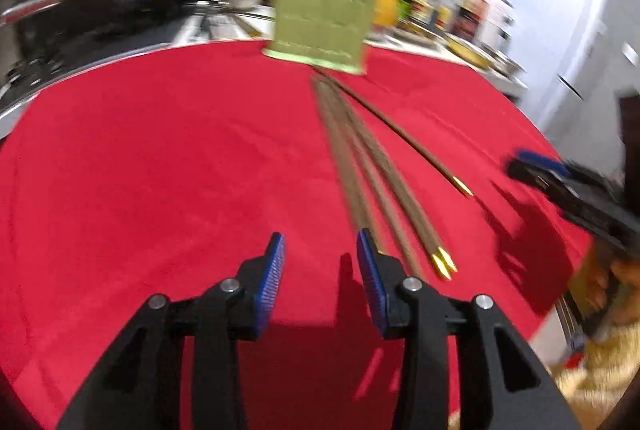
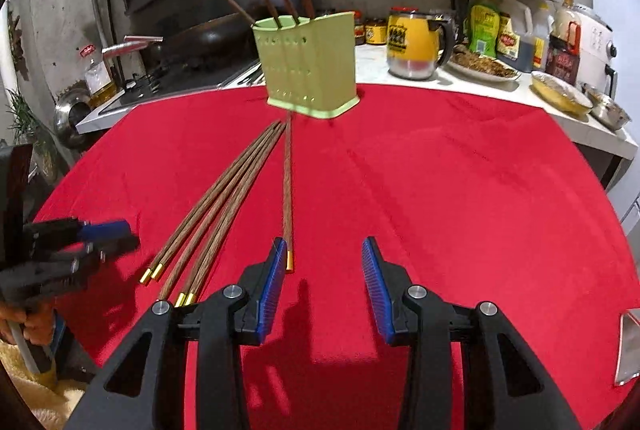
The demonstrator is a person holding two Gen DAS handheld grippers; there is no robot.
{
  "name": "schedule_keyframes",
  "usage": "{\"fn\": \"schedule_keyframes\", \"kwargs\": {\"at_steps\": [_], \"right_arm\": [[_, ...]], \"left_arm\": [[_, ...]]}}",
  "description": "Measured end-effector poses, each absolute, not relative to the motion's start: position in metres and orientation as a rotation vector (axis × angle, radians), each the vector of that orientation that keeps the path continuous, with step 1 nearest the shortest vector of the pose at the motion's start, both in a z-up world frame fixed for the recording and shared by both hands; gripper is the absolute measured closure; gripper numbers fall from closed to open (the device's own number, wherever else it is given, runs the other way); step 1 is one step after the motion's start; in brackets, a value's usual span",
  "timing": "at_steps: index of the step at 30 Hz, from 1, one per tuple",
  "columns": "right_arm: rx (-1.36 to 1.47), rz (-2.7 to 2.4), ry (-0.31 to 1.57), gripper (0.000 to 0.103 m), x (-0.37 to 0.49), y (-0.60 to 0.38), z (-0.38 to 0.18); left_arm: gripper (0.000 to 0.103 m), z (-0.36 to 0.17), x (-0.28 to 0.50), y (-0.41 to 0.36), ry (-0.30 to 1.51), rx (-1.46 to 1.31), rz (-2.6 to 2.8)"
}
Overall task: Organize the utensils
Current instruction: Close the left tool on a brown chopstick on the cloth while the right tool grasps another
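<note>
1. Red cloth (image 2: 440,190), soft and faintly creased, covers the table in front of a crowded kitchen counter.
2. Nearest the camera, the right gripper (image 2: 324,266) hovers above the cloth with its ribbed blue pads spread and nothing between them.
3. Just left of it lie the loose chopsticks (image 2: 224,206), slim brown wood with gold caps; one lies apart, its cap beside the gripper's left pad.
4. Left of the chopsticks, the left gripper (image 1: 320,254) is likewise spread, holding nothing.
5. Beyond the chopsticks' far tips stands the green holder (image 2: 308,66), perforated plastic, with four chopsticks leaning inside.
6. Behind the holder sit a yellow mug (image 2: 416,46), sauce bottles and a dark wok.
</note>
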State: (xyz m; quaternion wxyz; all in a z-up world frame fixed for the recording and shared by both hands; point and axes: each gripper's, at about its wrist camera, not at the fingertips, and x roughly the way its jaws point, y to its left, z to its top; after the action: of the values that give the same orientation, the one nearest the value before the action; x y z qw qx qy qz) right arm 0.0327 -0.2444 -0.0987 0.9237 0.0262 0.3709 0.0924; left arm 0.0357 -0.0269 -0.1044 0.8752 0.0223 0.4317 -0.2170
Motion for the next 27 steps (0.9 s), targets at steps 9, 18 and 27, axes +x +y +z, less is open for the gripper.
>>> {"fn": "schedule_keyframes", "kwargs": {"at_steps": [9, 18, 27], "right_arm": [[0.071, 0.194, 0.771, 0.062, 0.039, -0.244, -0.103], [0.047, 0.229, 0.804, 0.062, 0.044, -0.235, -0.114], [-0.034, 0.256, 0.806, 0.085, 0.051, -0.215, -0.125]], "left_arm": [[0.066, -0.115, 0.019, -0.049, 0.913, 0.166, -0.478], [0.066, -0.115, 0.03, -0.029, 0.906, 0.188, -0.336], [0.066, -0.116, 0.029, -0.042, 0.868, 0.202, -0.402]]}}
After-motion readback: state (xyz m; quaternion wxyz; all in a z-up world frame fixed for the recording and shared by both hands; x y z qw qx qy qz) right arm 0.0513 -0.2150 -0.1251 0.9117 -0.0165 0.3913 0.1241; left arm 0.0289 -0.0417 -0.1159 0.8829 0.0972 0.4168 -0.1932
